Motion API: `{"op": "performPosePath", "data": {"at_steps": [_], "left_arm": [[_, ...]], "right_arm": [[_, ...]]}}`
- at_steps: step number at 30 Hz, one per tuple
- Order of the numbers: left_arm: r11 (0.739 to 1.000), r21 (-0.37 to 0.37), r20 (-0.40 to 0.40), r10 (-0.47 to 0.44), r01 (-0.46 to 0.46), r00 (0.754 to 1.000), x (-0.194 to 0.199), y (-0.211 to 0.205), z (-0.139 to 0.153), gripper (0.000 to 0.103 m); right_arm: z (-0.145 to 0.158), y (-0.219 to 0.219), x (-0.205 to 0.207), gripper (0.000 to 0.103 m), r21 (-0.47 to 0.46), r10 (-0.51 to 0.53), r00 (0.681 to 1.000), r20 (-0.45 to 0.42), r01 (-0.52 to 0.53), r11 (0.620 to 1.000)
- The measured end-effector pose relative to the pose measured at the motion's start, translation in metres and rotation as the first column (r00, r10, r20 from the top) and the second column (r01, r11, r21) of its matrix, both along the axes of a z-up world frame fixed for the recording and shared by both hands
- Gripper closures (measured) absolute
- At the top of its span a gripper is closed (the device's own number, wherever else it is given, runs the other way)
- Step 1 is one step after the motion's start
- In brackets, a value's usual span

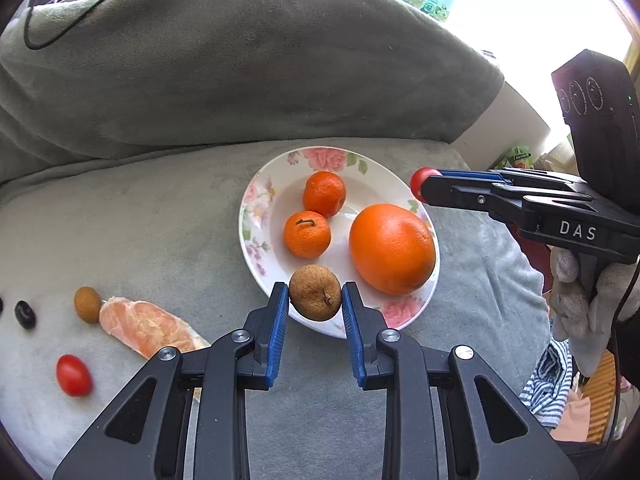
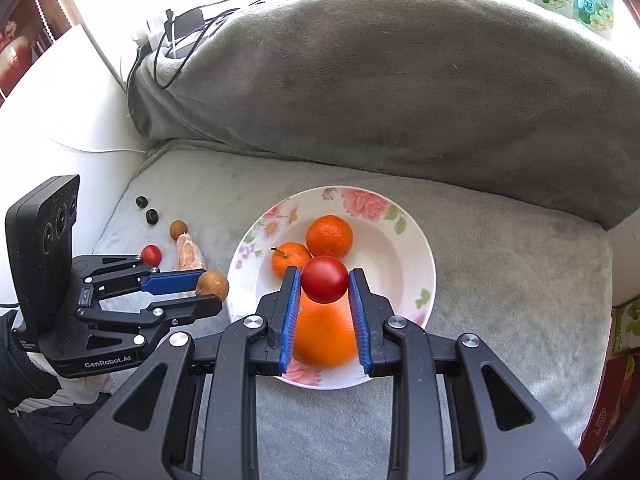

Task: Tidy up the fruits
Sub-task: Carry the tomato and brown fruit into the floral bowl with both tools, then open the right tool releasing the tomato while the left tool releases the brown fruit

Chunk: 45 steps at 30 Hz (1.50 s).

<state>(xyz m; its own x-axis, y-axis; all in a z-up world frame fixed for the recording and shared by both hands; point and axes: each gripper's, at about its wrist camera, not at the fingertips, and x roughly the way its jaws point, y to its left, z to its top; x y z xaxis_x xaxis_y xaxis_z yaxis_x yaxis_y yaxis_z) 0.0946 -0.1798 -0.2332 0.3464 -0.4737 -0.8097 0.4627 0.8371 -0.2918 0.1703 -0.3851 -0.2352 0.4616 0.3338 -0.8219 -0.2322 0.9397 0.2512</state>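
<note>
My left gripper [image 1: 315,298] is shut on a small brown round fruit [image 1: 315,293], held over the near rim of a floral white plate [image 1: 256,216]. On the plate lie a big orange [image 1: 392,248] and two mandarins [image 1: 307,234] [image 1: 324,194]. My right gripper [image 2: 325,286] is shut on a red cherry tomato [image 2: 324,279], above the orange [image 2: 324,336] in the plate [image 2: 416,252]. In the right wrist view the left gripper [image 2: 208,288] shows at the plate's left edge with the brown fruit [image 2: 213,284]. The right gripper [image 1: 420,186] shows at the plate's far right rim in the left wrist view.
Left of the plate on the grey blanket lie a peeled citrus piece [image 1: 144,326], another brown fruit [image 1: 87,304], a cherry tomato [image 1: 74,374] and dark grapes [image 1: 25,314]. A grey cushion [image 1: 240,60] rises behind. Cables [image 2: 180,32] run behind it. A gloved hand [image 1: 588,312] holds the right gripper.
</note>
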Motion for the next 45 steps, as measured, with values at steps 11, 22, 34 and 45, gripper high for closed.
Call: {"op": "performPosePath", "data": {"at_steps": [11, 22, 34, 45], "left_arm": [[1.0, -0.002, -0.013, 0.003, -0.003, 1.0, -0.001, -0.017, -0.003, 0.077], [1.0, -0.007, -0.019, 0.018, -0.018, 1.0, 0.001, -0.016, -0.003, 0.077], [0.999, -0.008, -0.03, 0.05, -0.051, 0.998, 0.005, -0.011, -0.002, 0.042], [0.995, -0.021, -0.046, 0.1, -0.101, 0.994, 0.003, 0.001, -0.002, 0.04]], "right_arm": [[-0.012, -0.013, 0.02, 0.077, -0.006, -0.017, 1.0, -0.018, 0.017, 1.0], [-0.015, -0.016, 0.026, 0.077, -0.01, -0.034, 0.999, -0.029, 0.034, 0.999], [-0.01, -0.017, 0.032, 0.033, -0.032, -0.063, 0.998, -0.017, 0.063, 0.998], [-0.005, 0.0, 0.036, 0.033, -0.03, -0.026, 1.0, -0.017, 0.026, 0.999]]}}
